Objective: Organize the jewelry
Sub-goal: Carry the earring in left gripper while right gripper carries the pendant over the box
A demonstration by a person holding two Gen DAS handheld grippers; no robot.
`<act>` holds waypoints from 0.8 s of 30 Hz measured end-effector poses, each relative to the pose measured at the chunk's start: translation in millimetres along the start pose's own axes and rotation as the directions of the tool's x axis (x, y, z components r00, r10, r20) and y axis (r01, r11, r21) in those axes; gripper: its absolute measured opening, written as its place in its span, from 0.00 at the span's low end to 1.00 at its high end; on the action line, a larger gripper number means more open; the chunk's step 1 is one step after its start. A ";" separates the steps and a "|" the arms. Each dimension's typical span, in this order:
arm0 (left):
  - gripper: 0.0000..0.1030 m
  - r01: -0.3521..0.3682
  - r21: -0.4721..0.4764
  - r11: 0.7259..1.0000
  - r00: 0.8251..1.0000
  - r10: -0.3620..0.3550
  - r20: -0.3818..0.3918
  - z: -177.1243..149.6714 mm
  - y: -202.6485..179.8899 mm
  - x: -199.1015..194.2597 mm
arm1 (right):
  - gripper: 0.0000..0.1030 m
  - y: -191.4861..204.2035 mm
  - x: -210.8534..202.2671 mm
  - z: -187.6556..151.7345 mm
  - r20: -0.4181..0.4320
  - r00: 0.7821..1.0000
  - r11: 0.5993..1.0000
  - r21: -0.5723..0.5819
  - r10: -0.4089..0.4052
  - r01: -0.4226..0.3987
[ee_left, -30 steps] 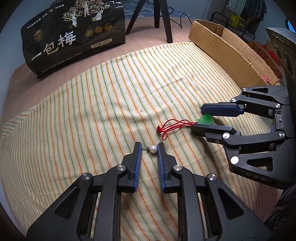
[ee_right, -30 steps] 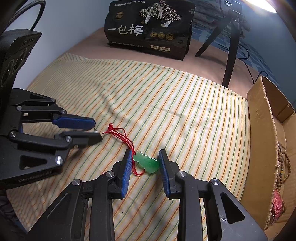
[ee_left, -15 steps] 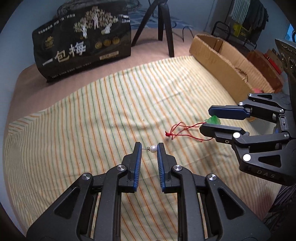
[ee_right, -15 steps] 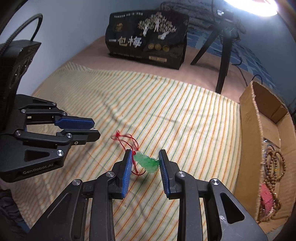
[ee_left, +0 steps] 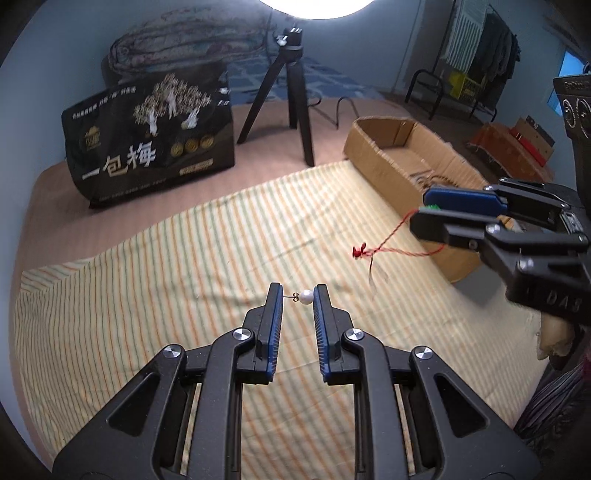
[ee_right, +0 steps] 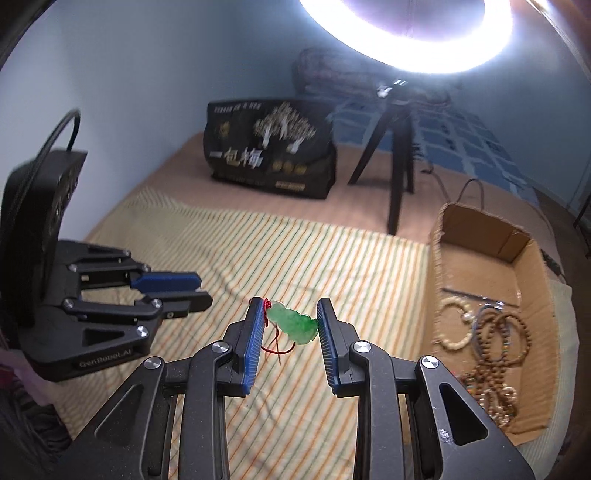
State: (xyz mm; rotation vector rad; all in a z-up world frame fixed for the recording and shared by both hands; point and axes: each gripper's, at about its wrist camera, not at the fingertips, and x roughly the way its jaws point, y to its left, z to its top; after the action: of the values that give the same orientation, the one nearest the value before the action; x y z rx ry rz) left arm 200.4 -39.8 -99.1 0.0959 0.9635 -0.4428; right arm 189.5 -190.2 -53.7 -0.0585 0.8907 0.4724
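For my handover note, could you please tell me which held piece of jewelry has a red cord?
The green jade pendant in the right claw; the left claw holds a cordless white pearl earring.

Between the right jaws, the jade pendant (ee_right: 293,324) looks glossy and smooth. Between the left jaws, the pearl (ee_left: 306,296) is lustrous. Below both lies matt woven striped cloth (ee_left: 184,266).

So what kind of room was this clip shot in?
Most likely a bedroom doubling as a recording spot: the work surface looks like a bed under a striped cloth, a rolled quilt lies against the wall, clothes hang on a rack, and a ring light stands on a tripod.
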 end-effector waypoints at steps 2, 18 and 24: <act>0.15 0.006 0.003 1.000 1.000 -0.006 0.016 3.8 -4.9 -3.3 | 0.26 -8.2 -10.1 3.3 0.025 1.000 1.000 0.018 -0.008 0.008; 0.15 0.030 0.053 0.998 0.993 -0.036 0.110 39.5 -43.1 -17.0 | 0.26 -85.9 -71.8 16.9 0.139 0.984 0.979 0.183 -0.112 0.086; 0.15 0.054 0.068 0.996 0.988 -0.063 0.139 58.3 -62.8 -10.7 | 0.26 -112.6 -84.7 14.0 0.153 0.974 0.962 0.242 -0.169 0.129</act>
State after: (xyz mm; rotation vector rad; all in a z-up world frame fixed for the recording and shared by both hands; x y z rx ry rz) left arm 214.8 -109.2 -49.7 0.0931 0.8152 -0.5277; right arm 201.9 -319.3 3.3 0.1255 0.7588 0.2264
